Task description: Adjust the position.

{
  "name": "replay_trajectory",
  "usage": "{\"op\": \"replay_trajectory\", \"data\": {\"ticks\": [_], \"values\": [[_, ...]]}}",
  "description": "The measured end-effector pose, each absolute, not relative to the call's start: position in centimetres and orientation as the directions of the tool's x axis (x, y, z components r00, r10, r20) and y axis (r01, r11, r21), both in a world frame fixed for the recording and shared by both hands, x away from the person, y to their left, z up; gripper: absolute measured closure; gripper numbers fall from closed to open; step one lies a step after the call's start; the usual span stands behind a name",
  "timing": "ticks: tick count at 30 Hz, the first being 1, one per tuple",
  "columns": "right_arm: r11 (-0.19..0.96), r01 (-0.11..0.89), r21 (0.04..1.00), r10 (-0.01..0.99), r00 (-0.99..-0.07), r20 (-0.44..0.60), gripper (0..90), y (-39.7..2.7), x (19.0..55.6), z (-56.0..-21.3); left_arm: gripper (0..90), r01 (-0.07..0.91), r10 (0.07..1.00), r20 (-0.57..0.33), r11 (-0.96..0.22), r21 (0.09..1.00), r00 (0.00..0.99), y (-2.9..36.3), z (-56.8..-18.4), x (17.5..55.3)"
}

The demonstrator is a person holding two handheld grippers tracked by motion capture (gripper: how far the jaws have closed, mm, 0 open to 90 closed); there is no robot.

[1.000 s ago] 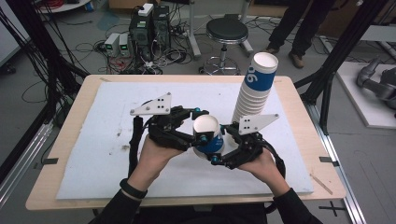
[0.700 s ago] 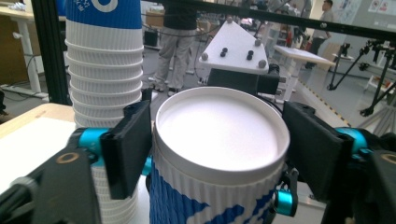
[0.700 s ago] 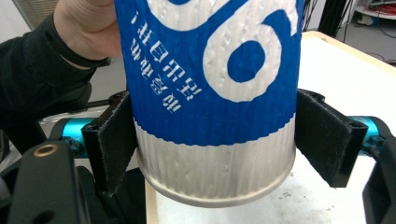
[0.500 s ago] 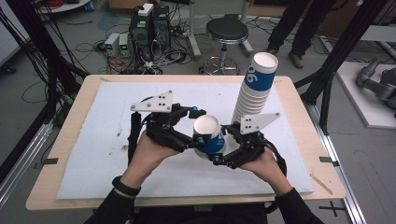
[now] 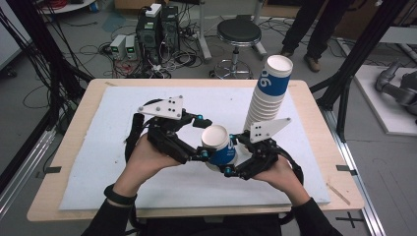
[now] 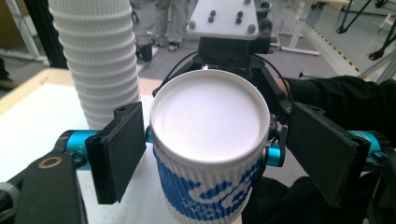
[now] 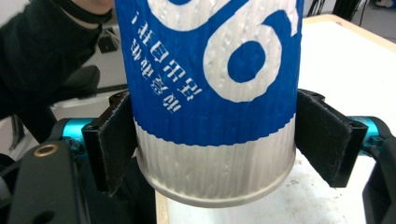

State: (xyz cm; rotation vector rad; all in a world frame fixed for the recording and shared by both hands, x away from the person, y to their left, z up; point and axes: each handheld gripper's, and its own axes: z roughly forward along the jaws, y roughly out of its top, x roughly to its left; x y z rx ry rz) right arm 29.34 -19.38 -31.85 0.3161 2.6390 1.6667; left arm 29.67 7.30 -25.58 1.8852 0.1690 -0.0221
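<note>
White table mat (image 5: 98, 147); right hand-held gripper (image 5: 235, 164) clamps paper cup (image 5: 220, 147).

Both claws meet at the middle, one gripping, one let go.

The left claw (image 5: 209, 140) points toward the right claw (image 5: 231, 160); its jaws have just been opening and stand clear on either side of the cup (image 5: 220, 146) between them. The right claw's pads (image 7: 116, 140) press the cup's sides, holding it tilted. Both hands (image 5: 147, 160) wrap the claw bodies, forearms close together behind them.
</note>
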Motion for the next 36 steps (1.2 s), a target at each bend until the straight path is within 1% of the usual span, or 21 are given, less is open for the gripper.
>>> {"op": "replay_trajectory", "data": {"ticks": [4, 10, 12, 13, 14, 22, 26, 31, 36], "values": [[0.432, 0.166, 0.887, 0.163, -0.981, 0.104, 19.4, -19.2, 29.3, -31.9, 20.0, 0.141, 0.099, -0.113, -0.346, 0.927, 0.989, 6.9, -25.8, 29.7], [0.454, 0.166, 0.875, 0.159, -0.982, 0.104, 19.4, -19.1, 29.3, -32.0, 20.5, 0.135, 0.095, -0.106, -0.393, 0.91, 0.99, 6.6, -26.0, 29.8], [0.459, 0.168, 0.872, 0.153, -0.982, 0.108, 19.4, -19.0, 29.3, -32.0, 24.6, 0.133, 0.093, -0.105, -0.394, 0.909, 0.99, 6.6, -26.0, 29.8], [0.459, 0.168, 0.872, 0.153, -0.982, 0.108, 19.4, -19.0, 29.3, -32.0, 24.6, 0.137, 0.096, -0.108, -0.394, 0.909, 0.99, 6.6, -26.1, 29.8], [0.466, 0.163, 0.87, 0.146, -0.984, 0.106, 19.4, -19.0, 29.3, -32.0, 27.9, 0.137, 0.097, -0.106, -0.402, 0.906, 0.99, 6.6, -26.2, 29.9], [0.483, 0.169, 0.859, 0.141, -0.983, 0.115, 19.5, -19.0, 29.5, -32.2, 28.7, 0.147, 0.092, -0.119, -0.412, 0.899, 0.989, 6.5, -26.4, 30.2], [0.481, 0.176, 0.859, 0.146, -0.982, 0.12, 19.4, -19.2, 29.6, -32.1, 29.0, 0.157, 0.09, -0.131, -0.397, 0.905, 0.987, 6.7, -26.6, 30.5], [0.468, 0.18, 0.865, 0.156, -0.981, 0.12, 17.7, -19.4, 29.7, -32.0, 29.0, 0.164, 0.085, -0.143, -0.351, 0.922, 0.986, 6.9, -26.8, 30.7], [0.426, 0.175, 0.888, 0.169, -0.979, 0.112, 16.7, -19.8, 29.6, -31.7, 29.0, 0.16, 0.088, -0.14, -0.295, 0.942, 0.986, 7.2, -26.7, 30.8]]}}
